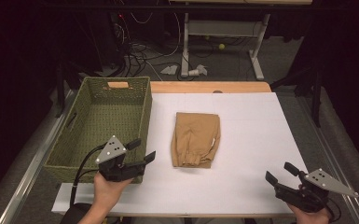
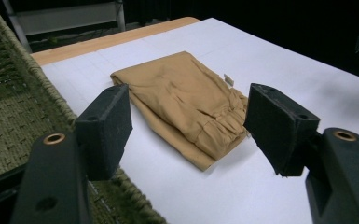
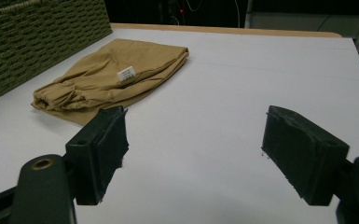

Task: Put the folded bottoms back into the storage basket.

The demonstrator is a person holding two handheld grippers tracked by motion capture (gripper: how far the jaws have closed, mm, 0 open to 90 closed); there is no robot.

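A folded tan garment [image 1: 196,139] with a gathered waistband and a small white tag lies in the middle of the white board [image 1: 256,140]. In the left gripper view the garment [image 2: 186,102] lies just beyond my open jaws; in the right gripper view the garment [image 3: 107,77] lies ahead to the left. My left gripper [image 1: 141,150] is held open at the near corner of the green woven basket [image 1: 81,135], left of the garment. My right gripper [image 1: 279,173] is open above the board's near right corner, with nothing between its jaws.
The empty green basket [image 2: 9,116] stands at the board's left edge; its wall [image 3: 37,42] shows at the far left in the right gripper view. A wooden table strip [image 1: 210,87] runs behind the board. Cables and a desk frame [image 1: 224,42] lie on the floor beyond.
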